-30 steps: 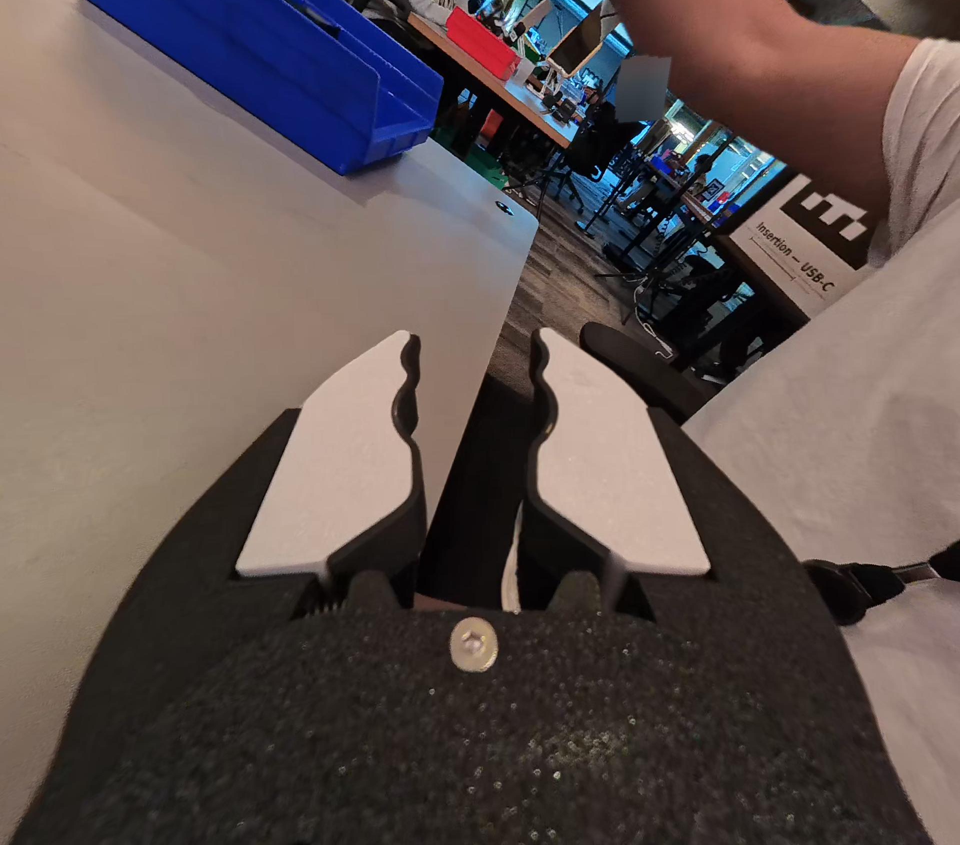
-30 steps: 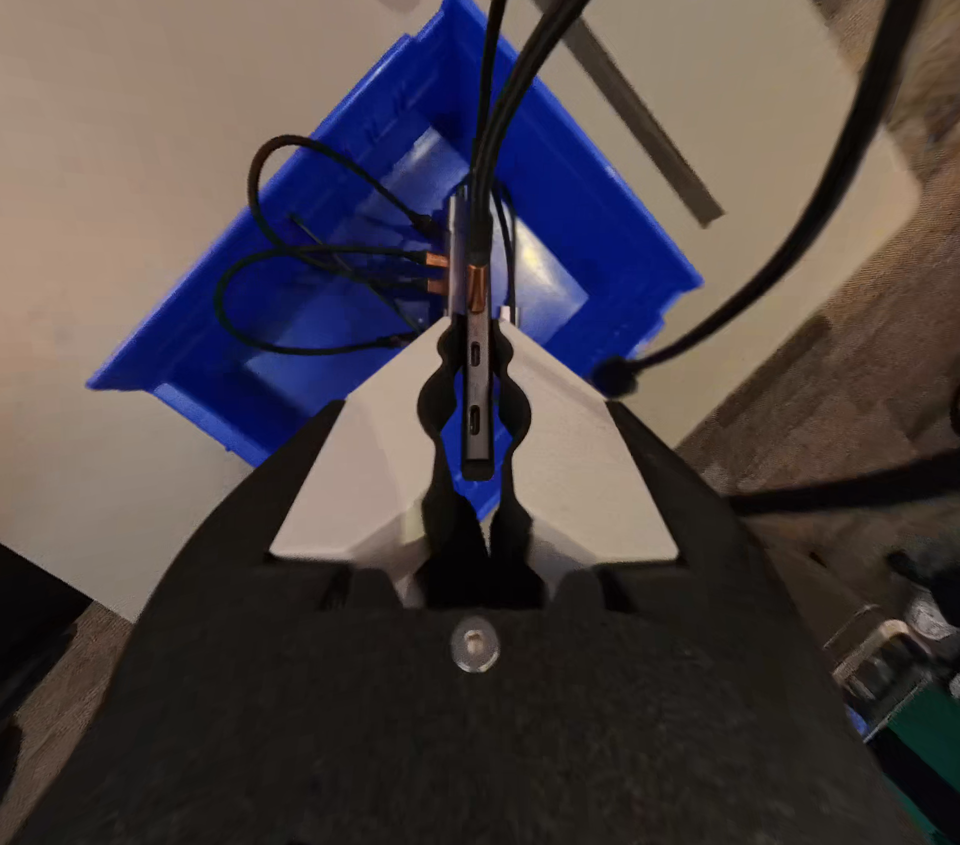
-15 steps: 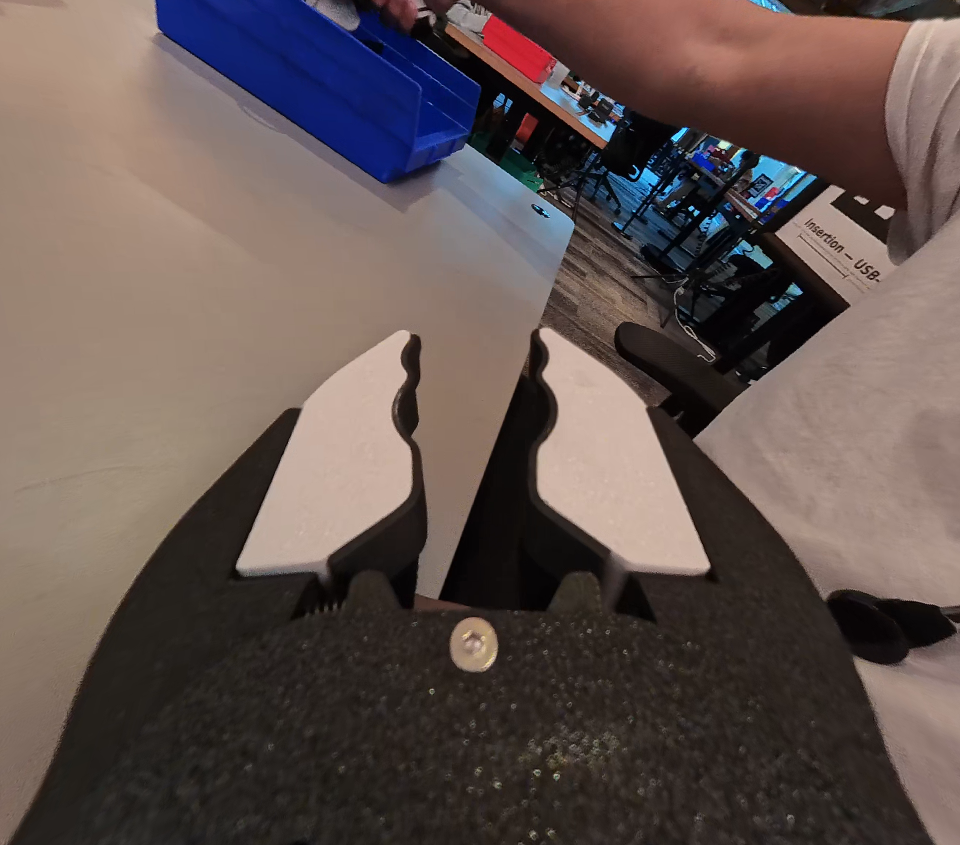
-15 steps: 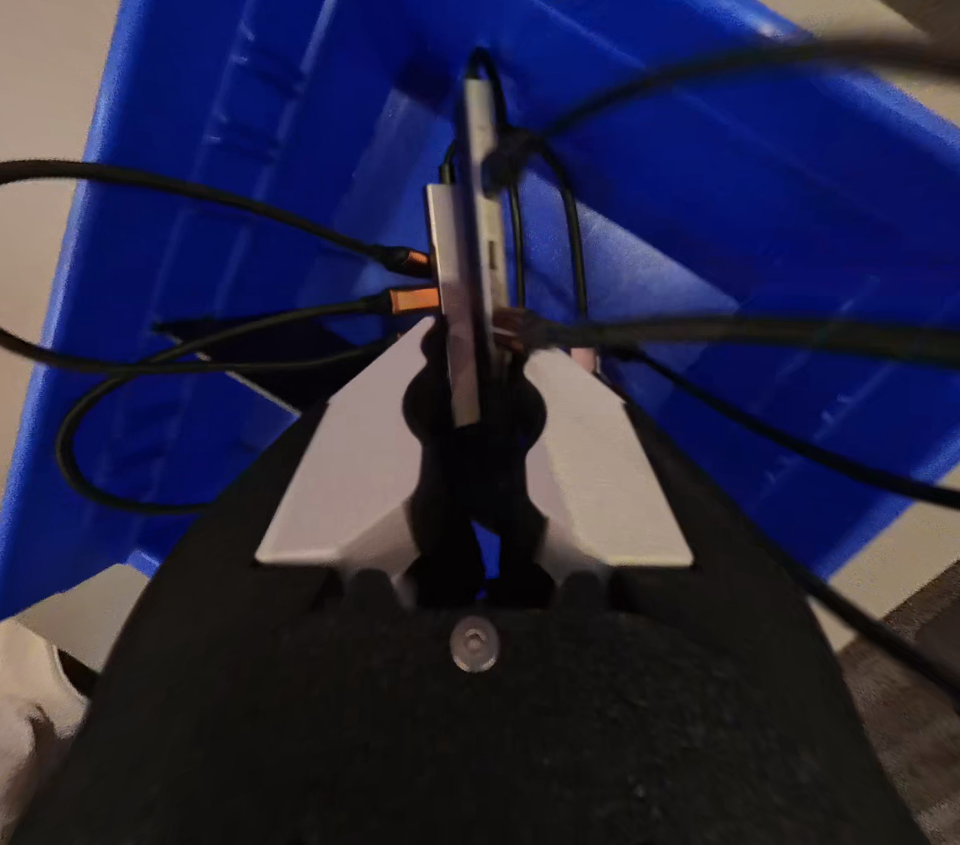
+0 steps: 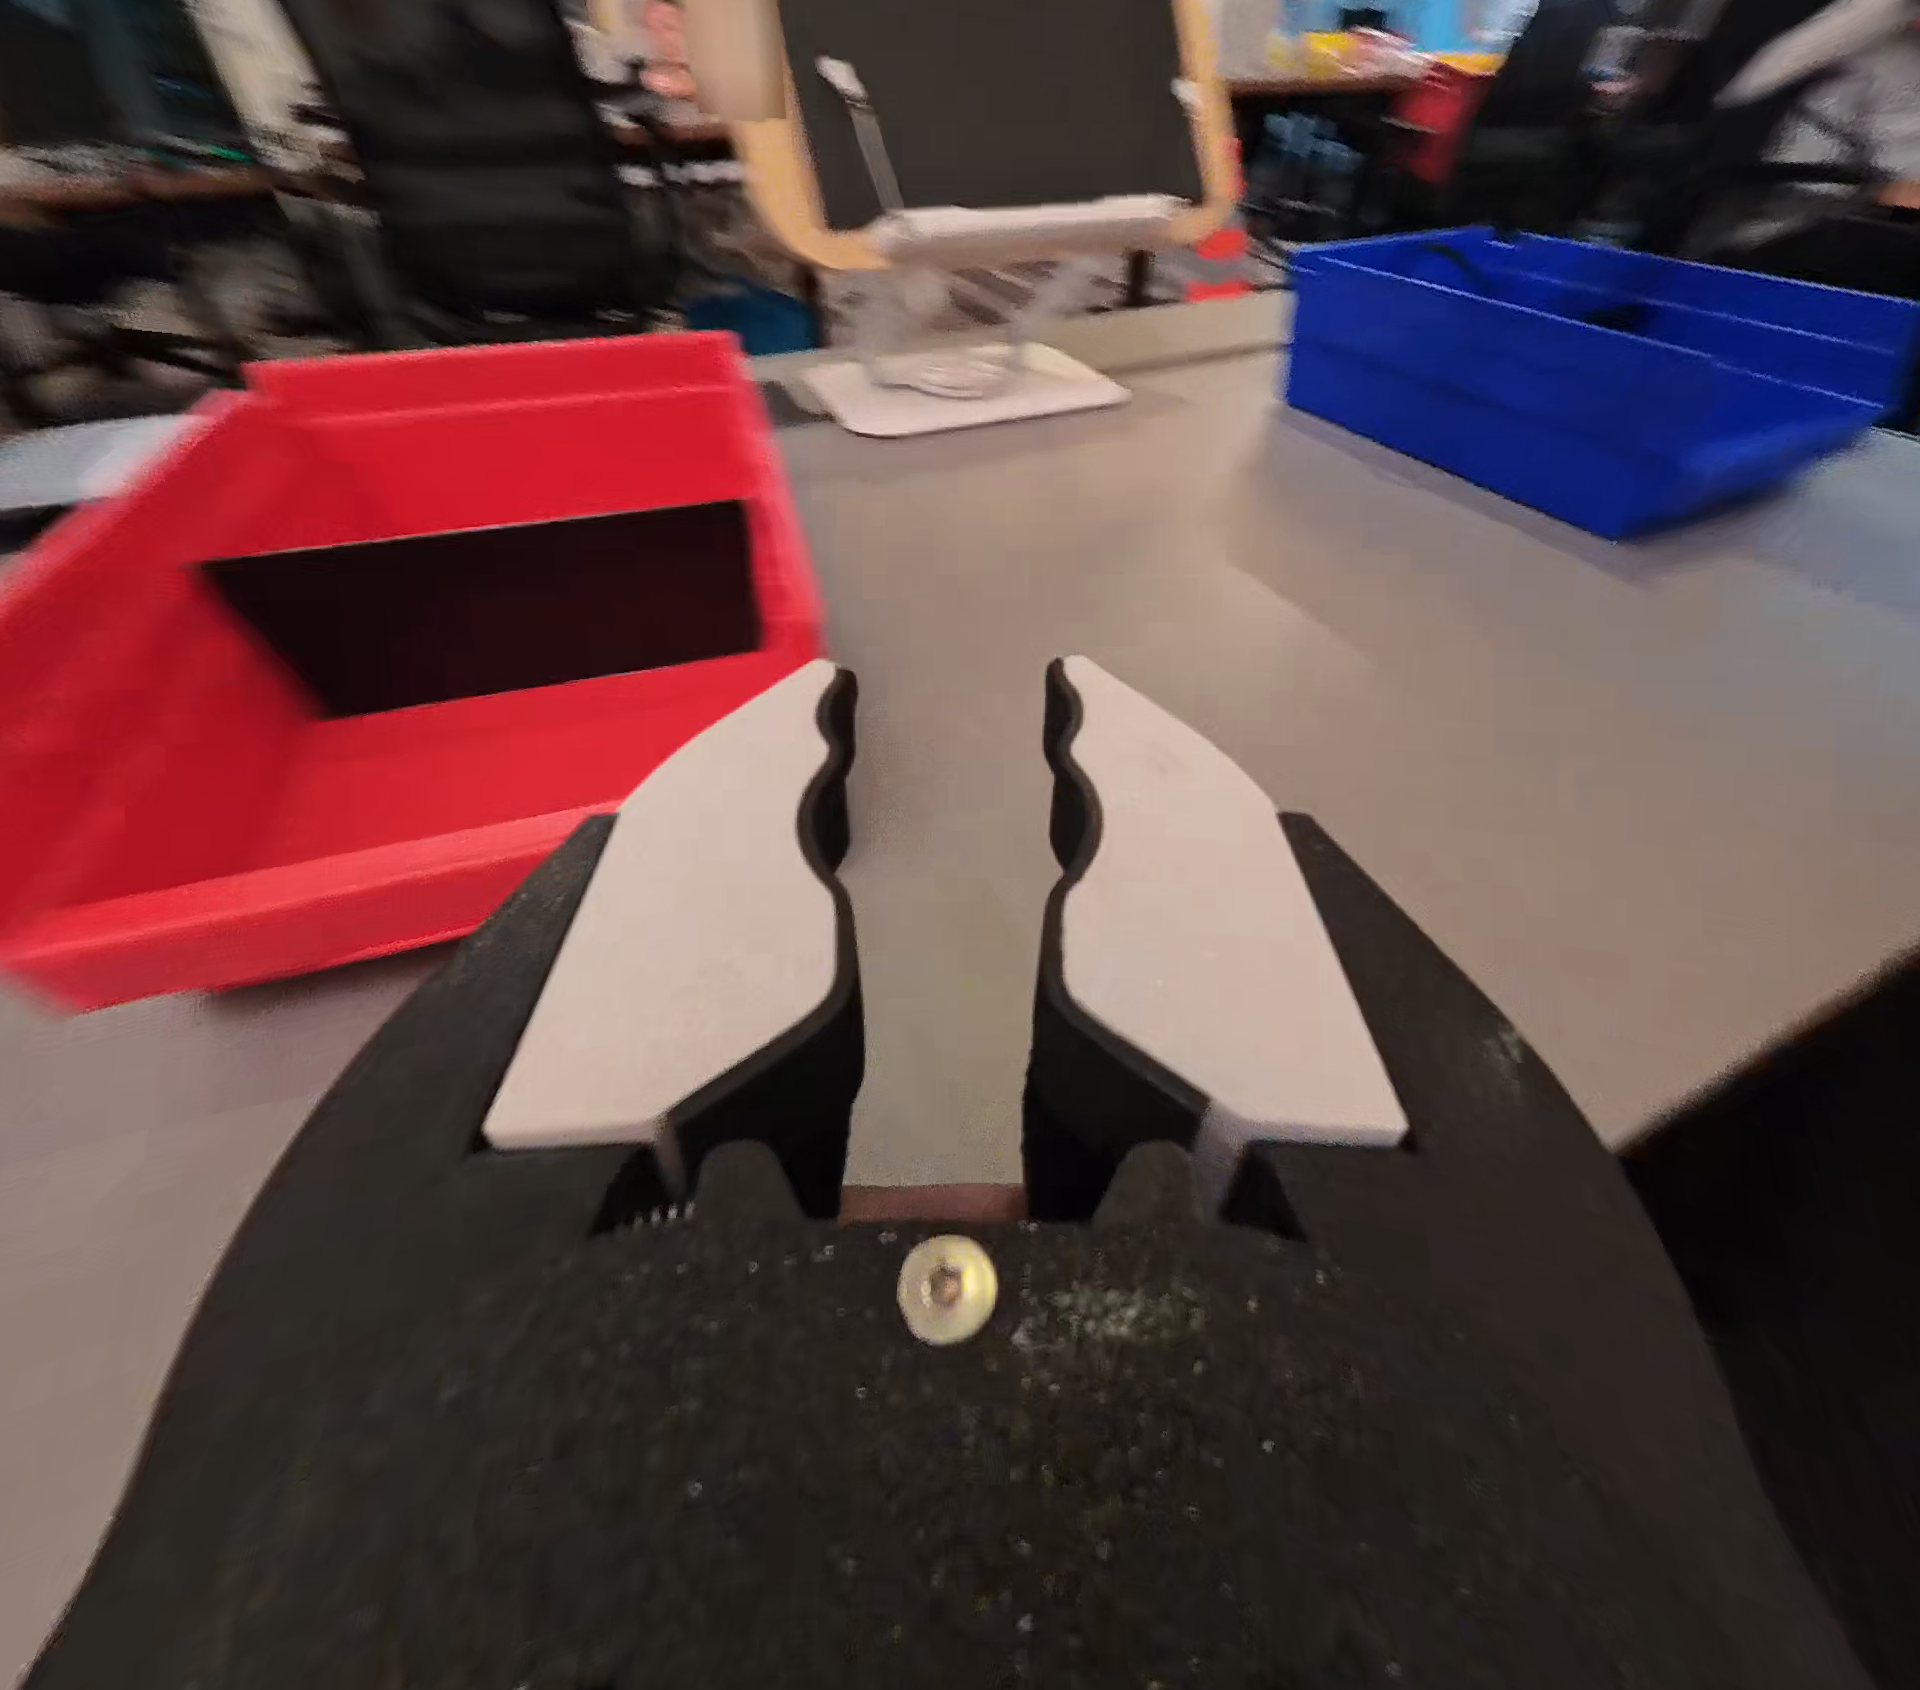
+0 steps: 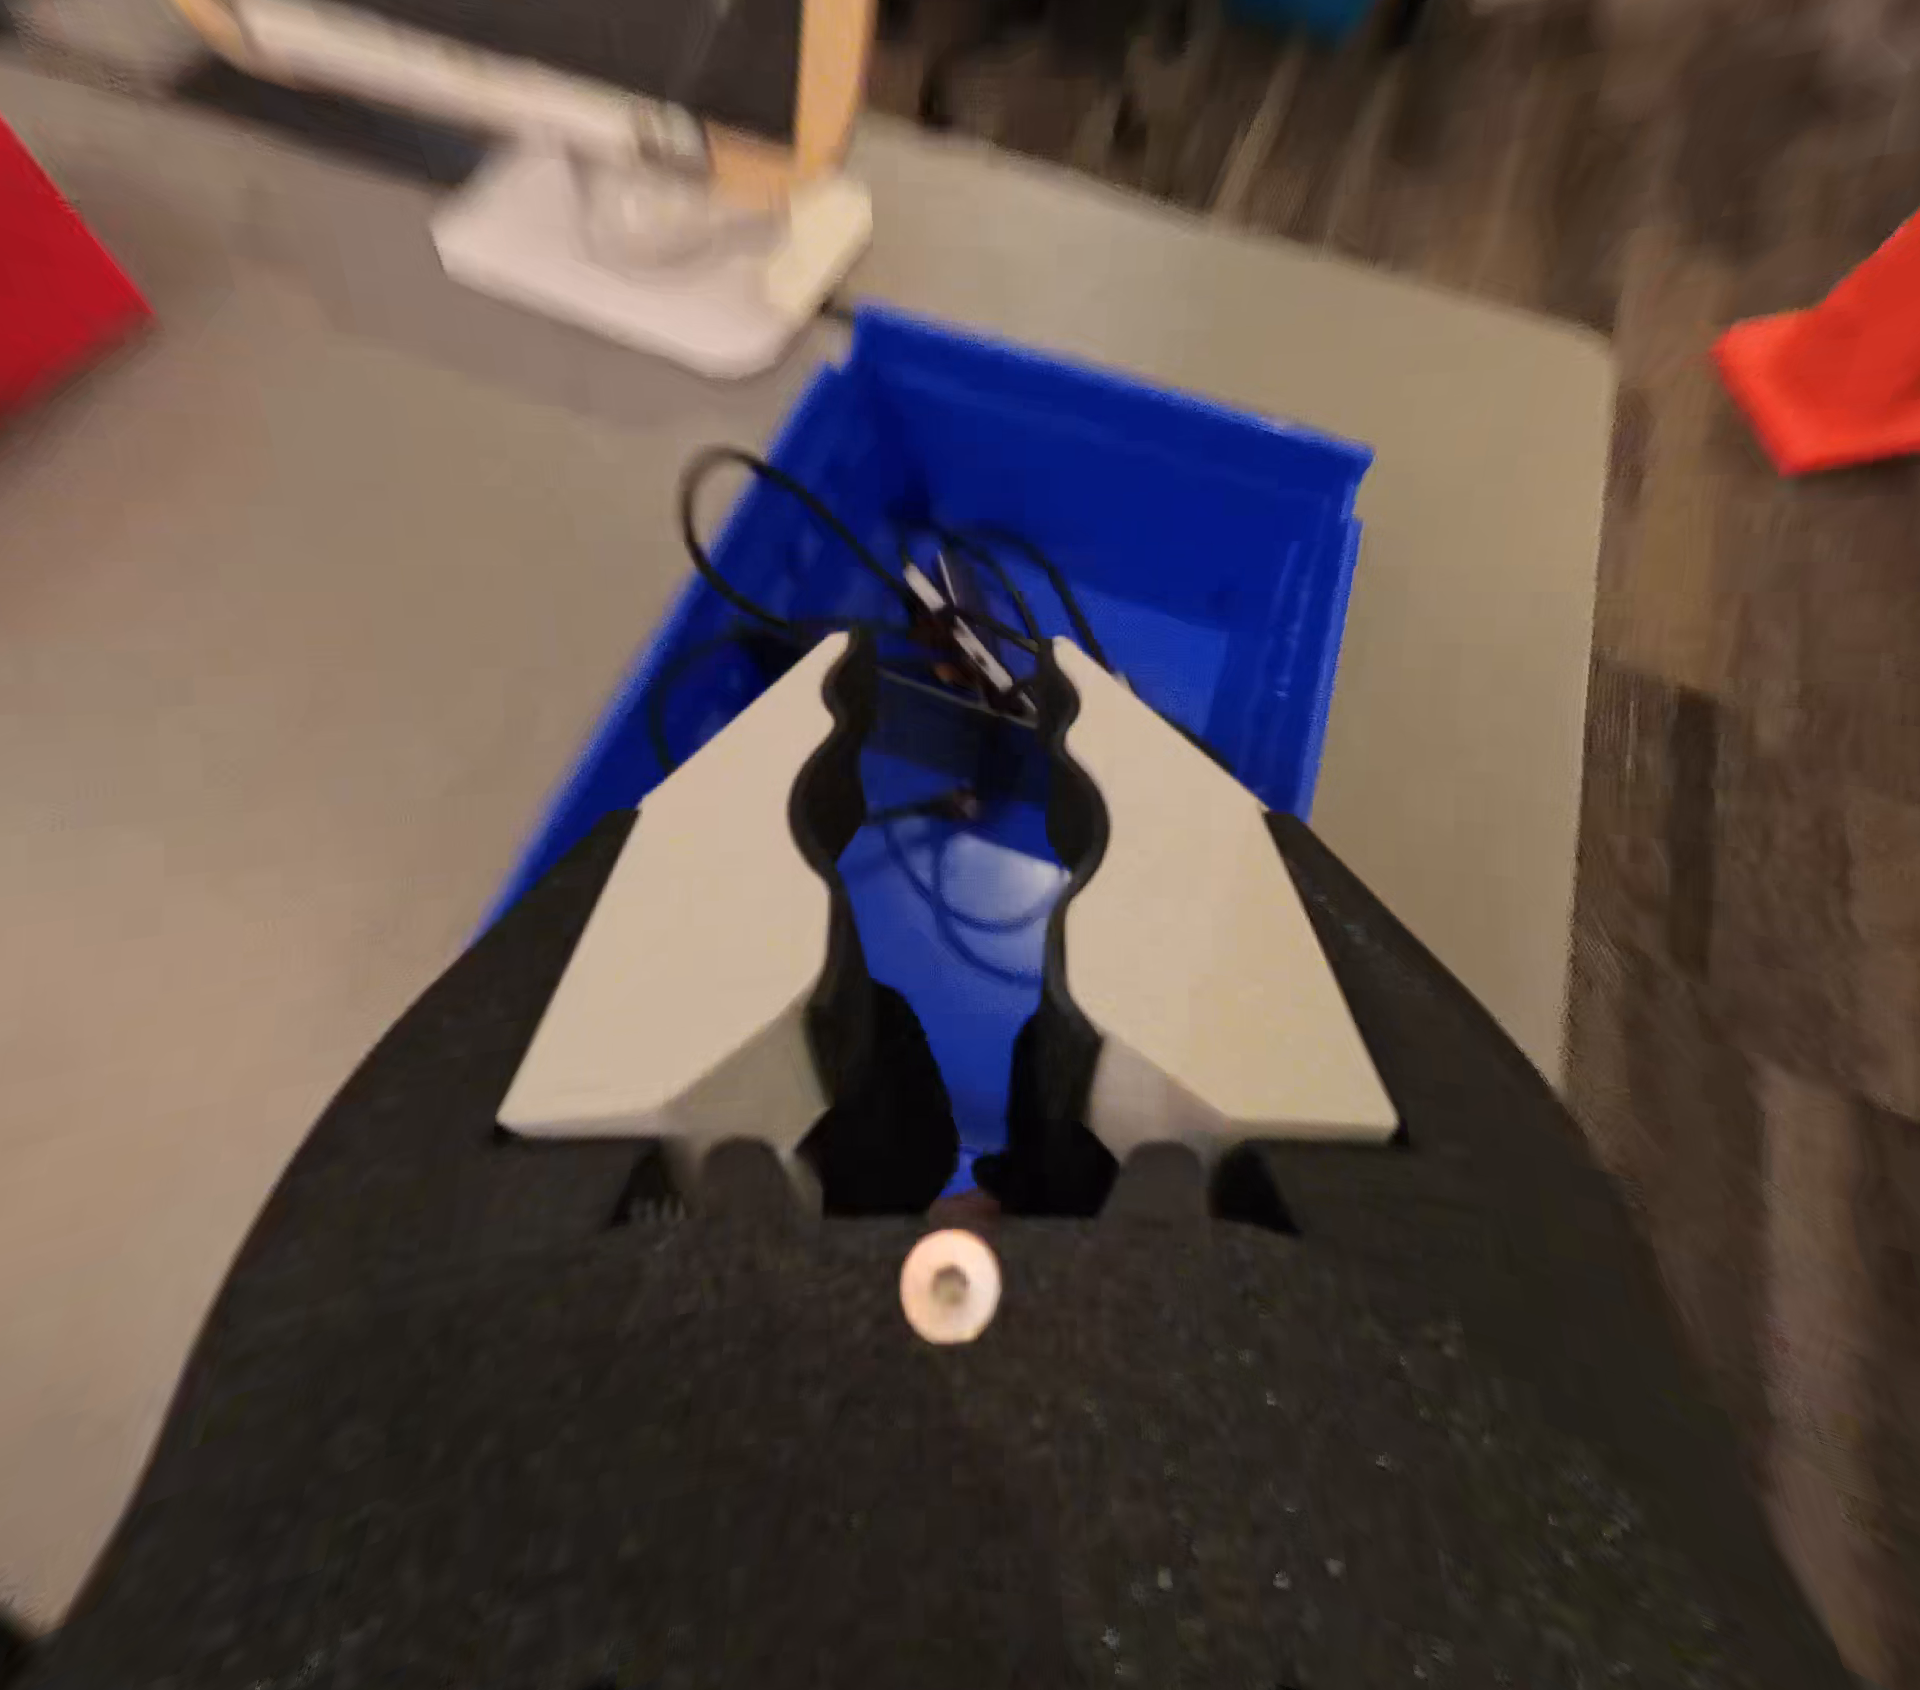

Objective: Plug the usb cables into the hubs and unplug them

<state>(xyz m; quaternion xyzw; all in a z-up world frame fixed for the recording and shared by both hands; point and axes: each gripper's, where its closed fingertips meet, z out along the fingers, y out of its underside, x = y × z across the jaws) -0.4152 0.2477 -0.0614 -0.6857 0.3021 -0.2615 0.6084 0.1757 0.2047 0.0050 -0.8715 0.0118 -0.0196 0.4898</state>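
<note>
Both hand-held grippers empty above the grey desk [image 5: 1299, 705], bins ahead.

The left hand-held gripper [image 5: 951, 684] stood with fingers apart over bare desk, just right of the open-fronted red plastic bin [image 5: 436, 705]; the desk's right edge lay close by, with free surface running ahead to the blue plastic bin [image 5: 1558, 435]. No writing could be read in either blurred view. The right hand-held gripper [image 6: 954, 653] hung over that blue bin [image 6: 1143, 518], fingers parted and holding nothing, whereas half a second earlier it had clamped a slim grey hub; the tangled black cables [image 6: 790, 539] with the hub now lay inside the bin. A white stand base [image 6: 623, 290] sat beyond.
</note>
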